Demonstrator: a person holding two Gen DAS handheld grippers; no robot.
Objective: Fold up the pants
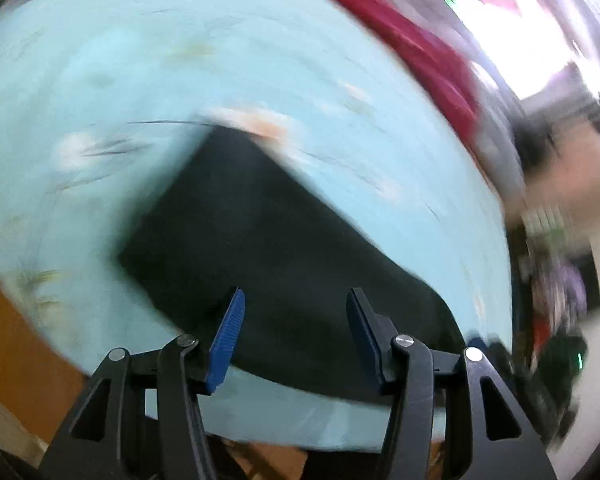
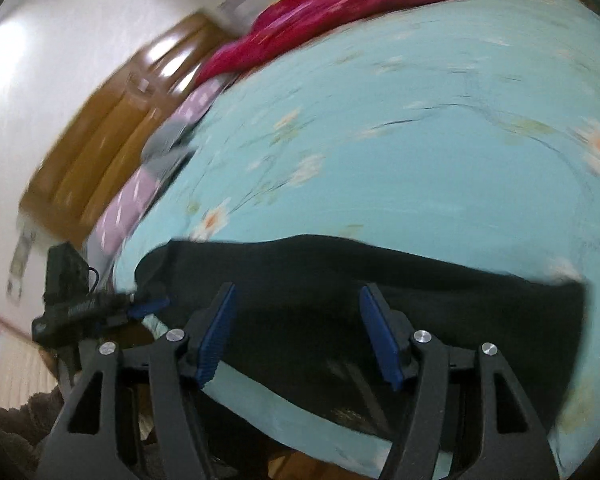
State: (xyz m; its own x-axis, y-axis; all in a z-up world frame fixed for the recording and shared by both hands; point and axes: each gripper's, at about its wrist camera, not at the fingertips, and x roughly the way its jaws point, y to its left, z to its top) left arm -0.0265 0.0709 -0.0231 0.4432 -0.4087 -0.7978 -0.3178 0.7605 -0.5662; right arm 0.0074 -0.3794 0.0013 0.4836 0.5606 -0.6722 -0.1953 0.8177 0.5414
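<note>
Pants: black pants [image 1: 260,236] are lying flat on the bed, folded into a dark slab near the bed's front edge; in the right wrist view the pants [image 2: 380,280] are stretching across the lower part of the picture.
Bed: a light blue sheet [image 1: 140,80] with pale flower prints is covering the bed and showing on every side of the pants.
Left tool: the left tool [image 1: 296,320] is hanging above the pants with its blue pads spread apart and nothing between them; it is released and is not touching the cloth.
Right tool: the right tool [image 2: 296,320] is hanging over the pants, pads apart, gripping nothing.
Other view of left tool: in the right wrist view it [image 2: 148,306] is showing at the left end of the pants, one blue tip just beside the cloth.
Red cloth: a red blanket [image 2: 320,12] is lying bunched along the far side of the bed, well apart from the pants.
Headboard: a brown wooden headboard [image 2: 112,128] is standing at the bed's end beside a white wall [image 2: 60,40].
Sharpness: both views are blurring heavily.
</note>
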